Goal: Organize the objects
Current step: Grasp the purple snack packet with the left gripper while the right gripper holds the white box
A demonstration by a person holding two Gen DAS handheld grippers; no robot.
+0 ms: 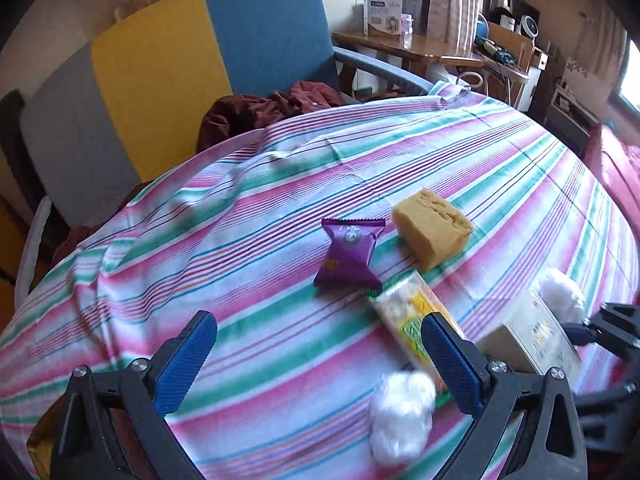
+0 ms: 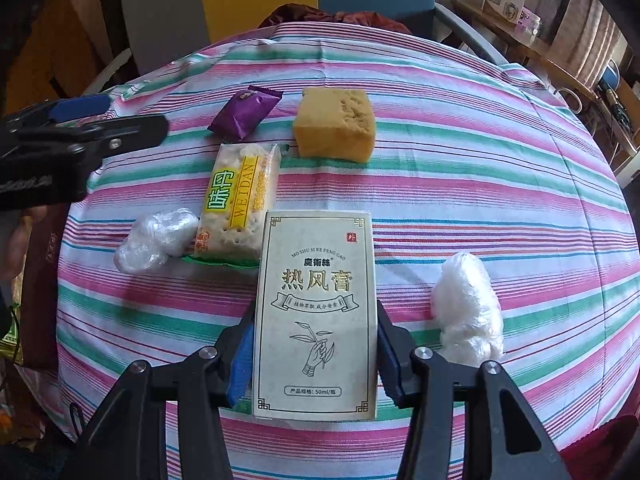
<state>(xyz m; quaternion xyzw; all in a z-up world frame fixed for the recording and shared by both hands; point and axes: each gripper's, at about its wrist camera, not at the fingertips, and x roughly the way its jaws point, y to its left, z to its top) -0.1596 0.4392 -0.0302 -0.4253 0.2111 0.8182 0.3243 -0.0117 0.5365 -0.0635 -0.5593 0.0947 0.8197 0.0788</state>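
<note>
Your right gripper [image 2: 316,354] points steeply down, both blue pads pressed against what it holds. Your left gripper [image 1: 320,364] angles downward, jaws spread wide, nothing between them.

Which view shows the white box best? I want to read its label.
The right wrist view: the white box faces the camera, print legible, clamped in the right claw. The left wrist view catches only a blurred corner of it behind a blue pad.
</note>
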